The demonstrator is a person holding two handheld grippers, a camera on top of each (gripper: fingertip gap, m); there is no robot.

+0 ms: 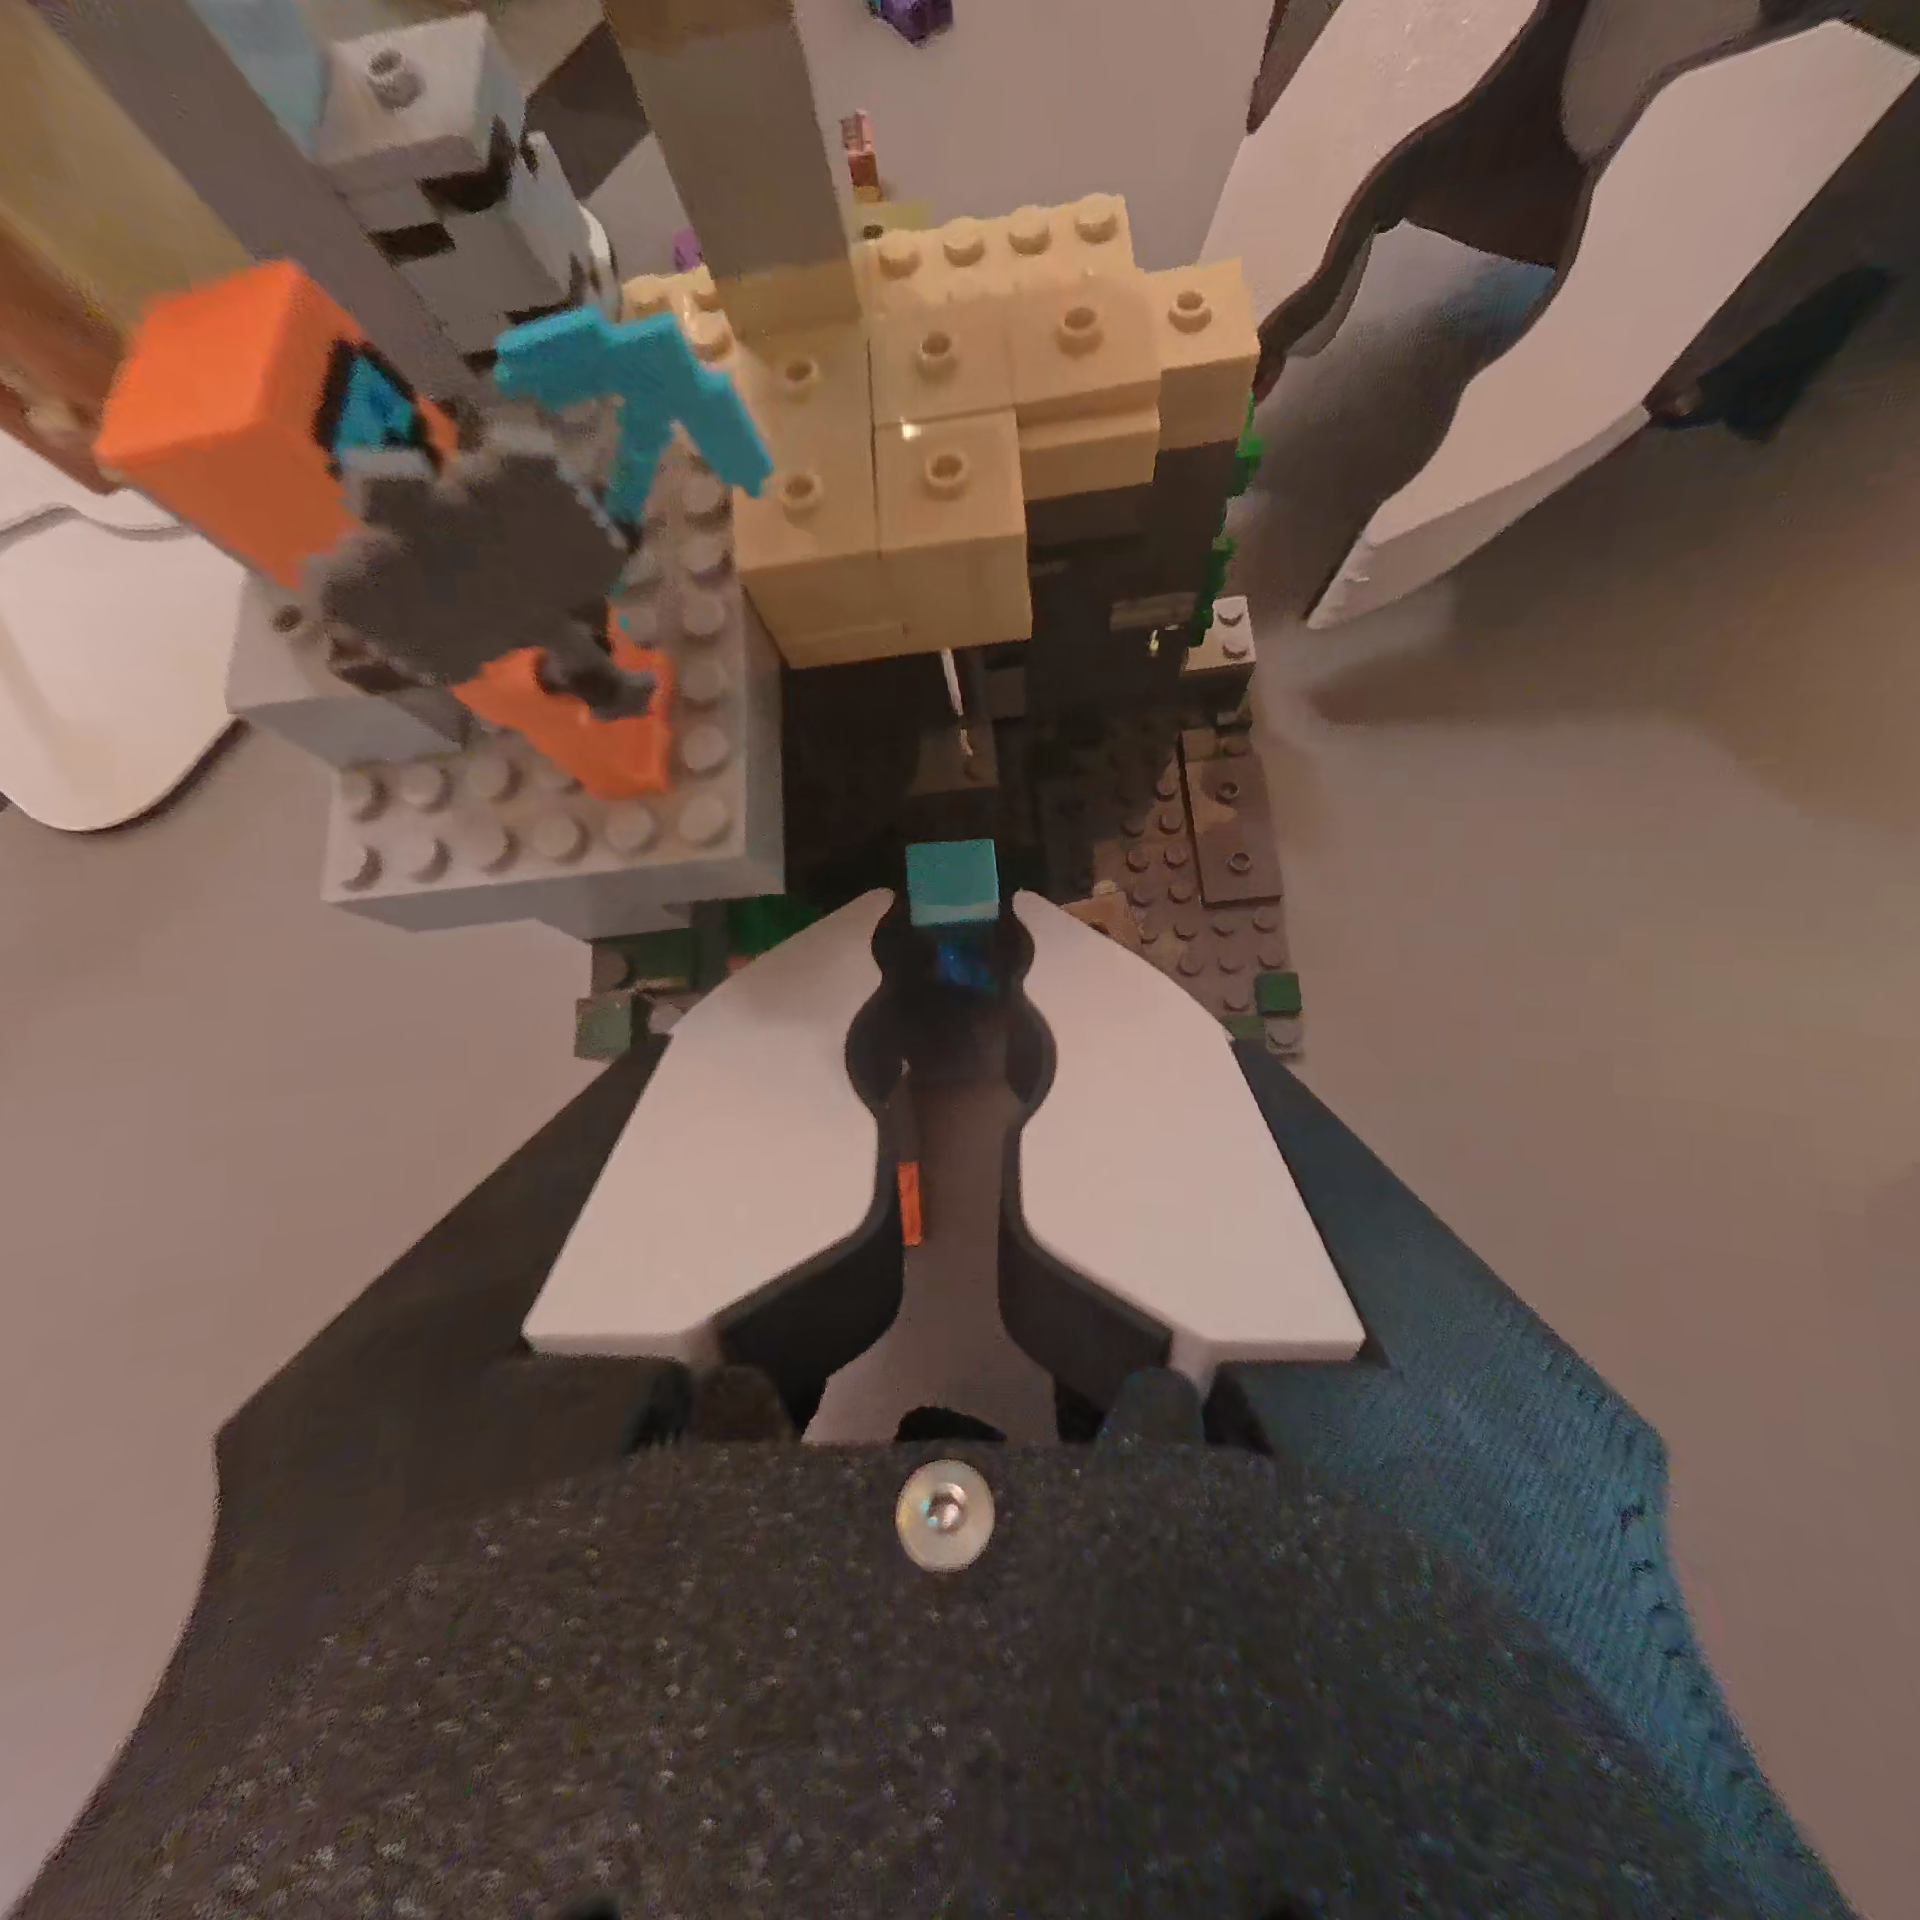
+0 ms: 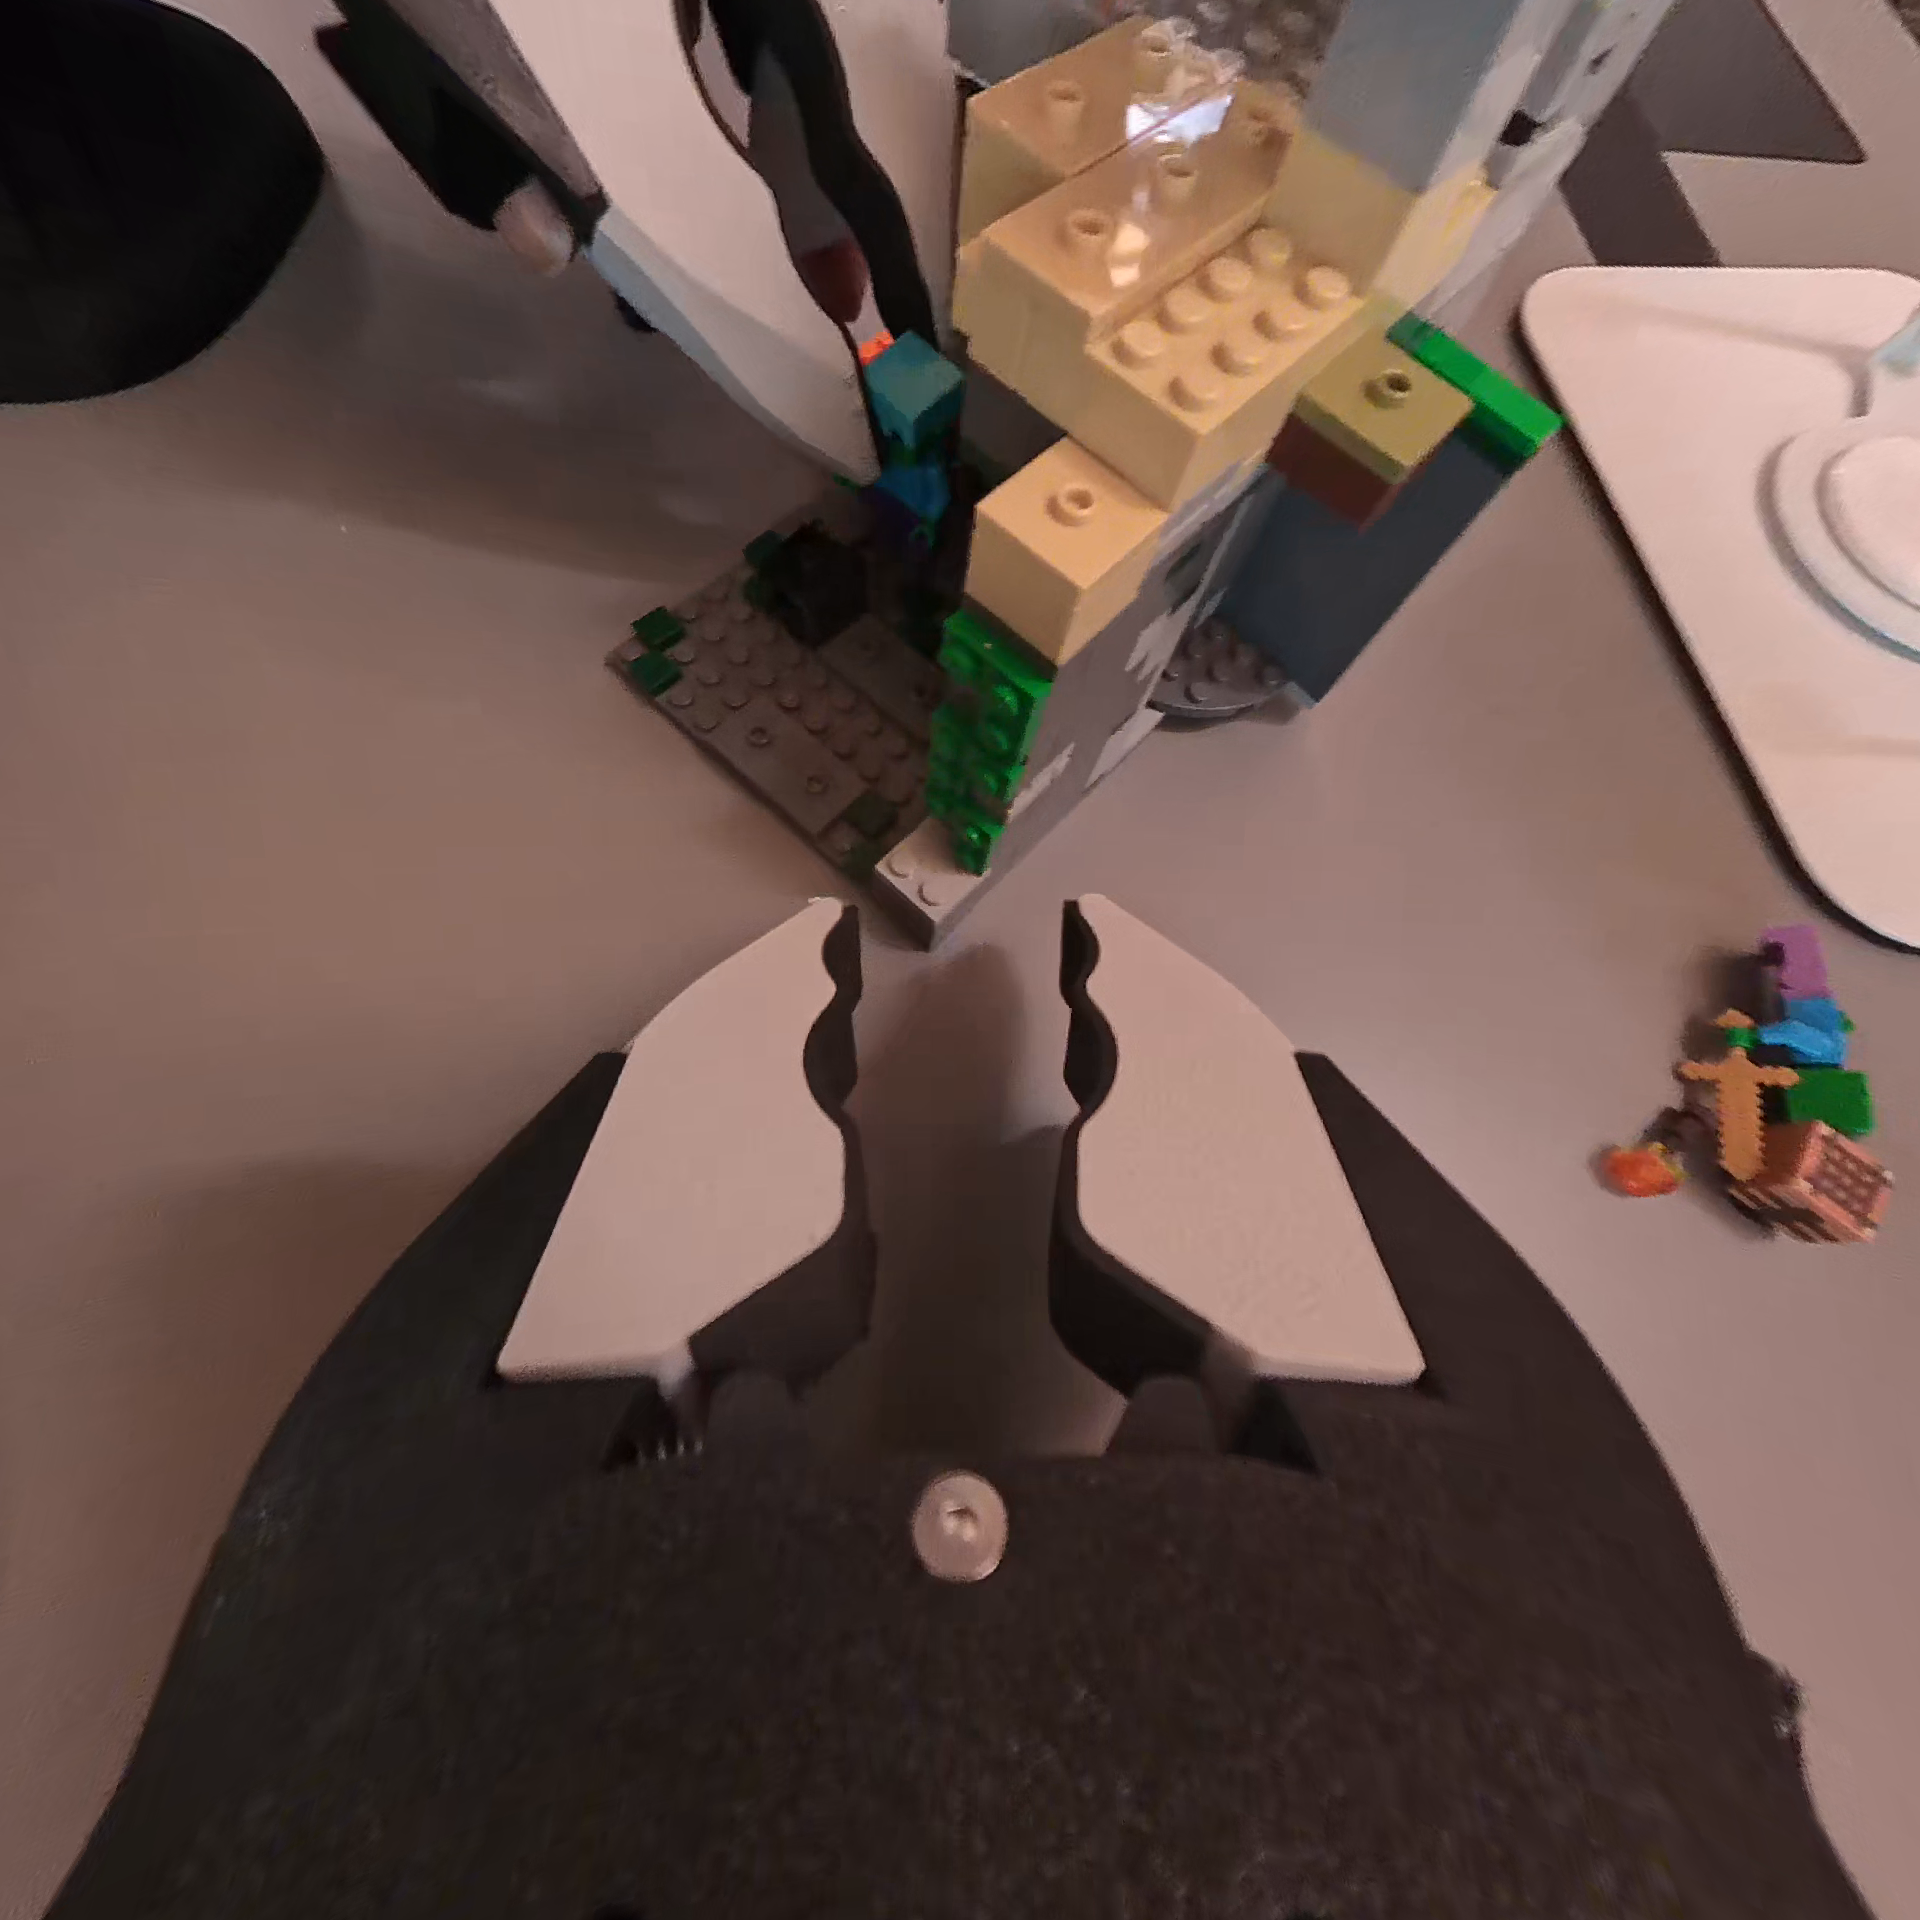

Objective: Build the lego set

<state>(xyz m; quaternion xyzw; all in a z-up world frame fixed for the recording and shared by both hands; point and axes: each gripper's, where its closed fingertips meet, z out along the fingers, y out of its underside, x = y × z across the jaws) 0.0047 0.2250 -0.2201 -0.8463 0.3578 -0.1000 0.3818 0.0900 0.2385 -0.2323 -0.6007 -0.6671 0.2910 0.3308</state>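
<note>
Judging progress: the lego set (image 2: 1122, 436) is seen largely assembled on the grey counter (image 2: 312, 790); the build is judged well advanced but not finished
Left side, grey platform: a studded grey plate (image 1: 540, 831) is fitted at the left of the model; an orange-and-grey figure (image 1: 416, 540) with a turquoise pickaxe (image 1: 644, 405) is already stood on it
Centre, tan blocks: a stepped stack of tan bricks (image 1: 935, 457) is mounted on top; a dark recess is left open beneath it
Left tool: the left tool (image 1: 951, 914) is pressed in on a small teal-headed figure (image 1: 951, 883); the figure is held at the mouth of the dark recess, just above the dark base plate (image 1: 1205, 883); seating it there is judged the step in hand; whether it is already on studs cannot be told
Right tool: the right tool (image 2: 961, 925) is spread and holds nothing; it is hung just short of the model's near corner, beside the green vine pieces (image 2: 977, 727)
Right side, loose parts: a small heap of loose pieces (image 2: 1787, 1091), with a tan sword among them, is left on the counter well apart from the model; these are judged still to be fitted
Far right: a white tray (image 2: 1662, 436) is set by the counter edge
</note>
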